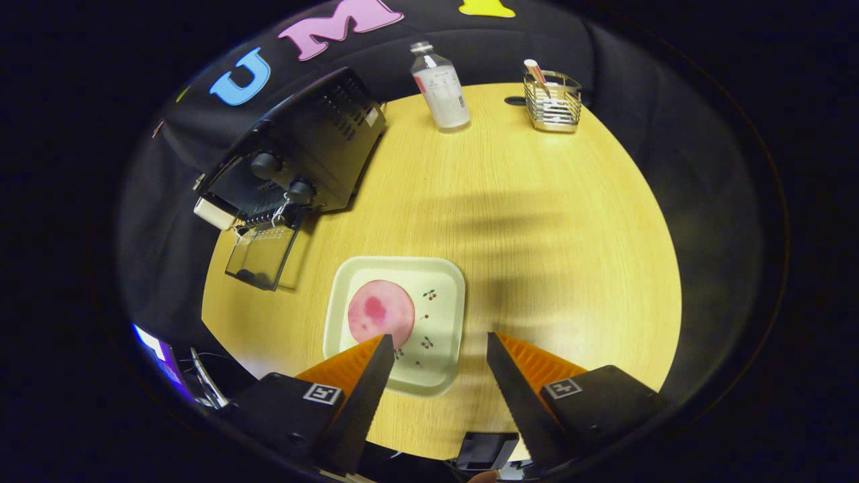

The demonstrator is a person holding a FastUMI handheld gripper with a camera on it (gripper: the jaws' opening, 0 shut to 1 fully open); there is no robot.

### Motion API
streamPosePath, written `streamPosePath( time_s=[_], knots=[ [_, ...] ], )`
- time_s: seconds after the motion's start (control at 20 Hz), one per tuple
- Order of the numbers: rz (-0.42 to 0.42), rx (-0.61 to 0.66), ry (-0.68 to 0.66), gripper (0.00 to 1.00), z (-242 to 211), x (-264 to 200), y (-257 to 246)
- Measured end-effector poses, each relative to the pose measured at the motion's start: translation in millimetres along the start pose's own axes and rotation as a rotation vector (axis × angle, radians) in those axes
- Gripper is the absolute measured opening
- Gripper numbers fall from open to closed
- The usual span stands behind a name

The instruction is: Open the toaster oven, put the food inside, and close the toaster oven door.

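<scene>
Far left on the round pale-wood table (537,221) sits the black toaster oven (302,147), two knobs on its front, and its glass door (260,256) is already dropped open, lying flat toward us. So step one looks done. Moving right, just ahead of the left finger, there's the cream square plate with little cherry prints (439,315), and on it the food: a round pink slice with a darker blotch (381,312), possibly ham, though it is hard to be sure from here. The claw (439,349) hangs over the plate's near edge, orange-and-black fingers spread wide, nothing between them. Further back, a clear plastic bottle with a white label (441,87), then a wire-mesh holder (553,100) with something pink standing in it.

The pick-up is the step in hand, I'd say. Next move calls for a shift left, centring the fingers on that thin slice, coming in low to pinch it, then carrying it up-left into the oven's mouth.
</scene>
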State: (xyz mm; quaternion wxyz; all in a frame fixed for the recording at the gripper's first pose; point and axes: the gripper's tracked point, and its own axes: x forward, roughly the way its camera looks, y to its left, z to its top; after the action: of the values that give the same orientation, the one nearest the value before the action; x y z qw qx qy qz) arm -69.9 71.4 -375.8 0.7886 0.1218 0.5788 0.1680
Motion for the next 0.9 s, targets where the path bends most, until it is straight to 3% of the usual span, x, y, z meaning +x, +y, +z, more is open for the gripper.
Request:
streamPosePath(
  time_s=[0.2,0.4,0.55,0.75,0.9],
  knots=[
    [-0.057,0.062,0.106,0.72,-5,26,-15],
    [-0.115,0.072,0.115,0.14,3,32,-20],
    [-0.069,0.054,0.096,0.09,4,34,-18],
    [0.117,0.324,0.125,0.06,-1,33,-10],
    [0.183,0.454,0.081,0.06,-1,30,-13]
  ],
)
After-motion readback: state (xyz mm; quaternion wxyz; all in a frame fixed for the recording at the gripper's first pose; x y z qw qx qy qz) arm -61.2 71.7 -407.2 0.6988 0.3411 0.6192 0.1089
